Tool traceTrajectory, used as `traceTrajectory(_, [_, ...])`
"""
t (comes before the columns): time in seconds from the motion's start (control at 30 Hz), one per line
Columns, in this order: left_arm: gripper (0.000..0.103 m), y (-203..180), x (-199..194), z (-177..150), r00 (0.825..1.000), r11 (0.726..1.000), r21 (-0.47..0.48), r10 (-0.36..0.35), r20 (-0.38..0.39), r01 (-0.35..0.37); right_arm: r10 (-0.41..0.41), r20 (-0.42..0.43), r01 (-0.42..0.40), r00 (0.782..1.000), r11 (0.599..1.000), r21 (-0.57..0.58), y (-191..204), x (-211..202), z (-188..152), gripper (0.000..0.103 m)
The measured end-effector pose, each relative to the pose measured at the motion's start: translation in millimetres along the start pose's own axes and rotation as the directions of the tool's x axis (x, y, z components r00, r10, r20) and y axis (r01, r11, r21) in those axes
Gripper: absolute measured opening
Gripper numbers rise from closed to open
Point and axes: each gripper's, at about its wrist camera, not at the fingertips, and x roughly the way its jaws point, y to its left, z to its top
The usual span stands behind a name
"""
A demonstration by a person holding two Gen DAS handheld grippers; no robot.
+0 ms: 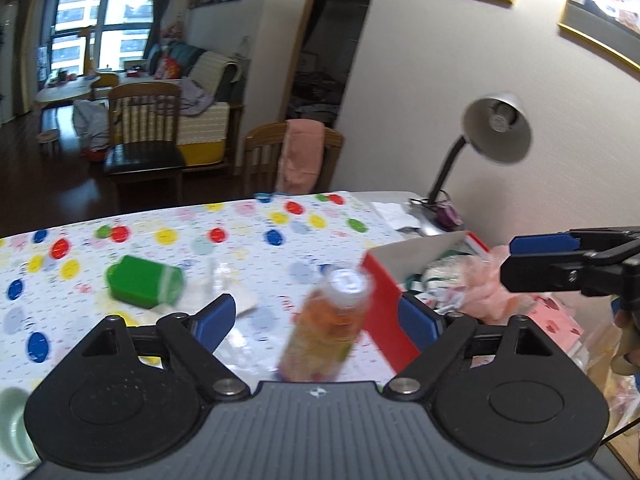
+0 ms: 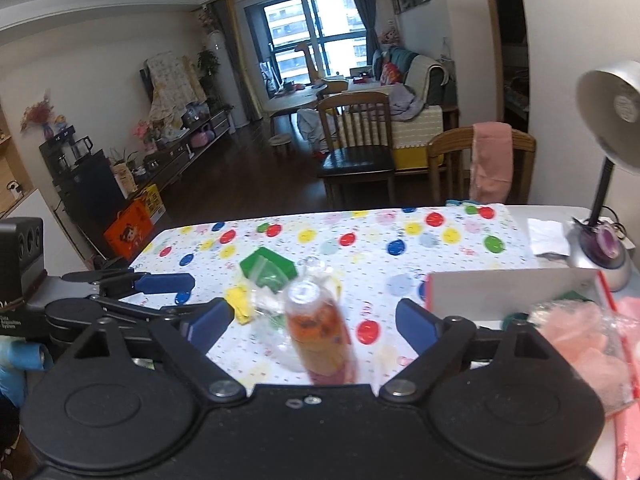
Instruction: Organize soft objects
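Risk ahead: knocking over the bottle (image 1: 326,320), upright low in the middle of the frame, between the spread fingers of the left gripper (image 1: 316,320) and easily clipped by a careless sweep. Same danger in the right view: bottle (image 2: 320,332) between the wide-open fingers of the right gripper (image 2: 314,322). Both grippers gaping, holding nothing. Soft pink bags (image 2: 580,344) crumpled at lower right, beside the red-and-white box (image 2: 504,292), glossy and slippery-looking. Green pouch (image 1: 144,286) lying left of centre on the dotted tablecloth (image 1: 240,224).
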Motion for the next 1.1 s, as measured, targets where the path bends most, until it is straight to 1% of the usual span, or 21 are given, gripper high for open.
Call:
traceTrajectory(0.1, [0.102,20.7,-4.8,-1.5,0.999,0.999,-0.017,0.038,-0.003,-0.038,0.004,-0.007,-0.004,1.0,1.0,-0.013,18.5,13.4,6.8,0.095])
traceTrajectory(0.17, [0.102,33.7,-7.5,-3.1,0.998,0.998,-0.027,0.065,0.004,-0.065,0.005,-0.01,-0.005,1.0,1.0,-0.022,30.2,23.4,11.4,0.097])
traceTrajectory(0.3, [0.102,61.3,-9.5,-7.0,0.994,0.992,-0.05,0.113,0.011,-0.112,0.013,-0.042,-0.014,0.999,1.0,-0.02,51.7,49.4,21.4,0.098])
traceTrajectory(0.4, [0.103,80.4,-6.0,-12.2,0.985,0.983,-0.073,0.172,0.013,-0.17,-0.006,-0.058,0.005,0.998,1.0,-0.03,66.5,71.8,31.1,0.098])
traceTrajectory(0.5, [0.103,99.1,2.3,-17.1,0.979,0.975,-0.099,0.202,0.001,-0.201,-0.021,-0.081,0.02,0.996,1.0,-0.01,74.8,95.6,39.3,0.098])
traceTrajectory(0.6, [0.103,115.8,13.5,-21.4,0.969,0.961,-0.129,0.246,-0.021,-0.246,-0.026,-0.11,0.028,0.994,0.999,0.021,79.2,120.4,47.4,0.098])
traceTrajectory(0.7, [0.103,133.7,27.0,-23.4,0.96,0.946,-0.165,0.272,-0.059,-0.278,-0.037,-0.135,0.043,0.99,0.998,0.035,82.4,143.4,51.7,0.098])
traceTrajectory(0.8, [0.103,149.8,41.7,-22.4,0.947,0.924,-0.206,0.306,-0.102,-0.321,-0.055,-0.166,0.065,0.985,0.997,0.052,84.1,168.0,51.7,0.097])
traceTrajectory(0.9, [0.103,159.4,55.9,-20.1,0.941,0.911,-0.24,0.312,-0.129,-0.335,-0.076,-0.194,0.094,0.978,0.992,0.085,83.2,191.2,51.2,0.094])
traceTrajectory(0.97, [0.103,162.8,65.3,-17.9,0.937,0.904,-0.252,0.318,-0.143,-0.346,-0.095,-0.203,0.117,0.975,0.988,0.1,81.5,204.7,51.7,0.089])
traceTrajectory(1.0, [0.103,165.2,70.0,-17.1,0.935,0.899,-0.261,0.32,-0.152,-0.351,-0.111,-0.208,0.135,0.972,0.985,0.104,80.2,211.4,53.1,0.089])
traceTrajectory(1.07, [0.103,170.6,78.8,-15.3,0.93,0.888,-0.282,0.325,-0.169,-0.362,-0.153,-0.215,0.182,0.965,0.976,0.122,77.0,224.9,53.9,0.083])
traceTrajectory(1.1, [0.103,173.3,82.3,-14.3,0.927,0.882,-0.293,0.331,-0.174,-0.37,-0.168,-0.22,0.201,0.961,0.97,0.135,73.8,231.3,54.5,0.082])
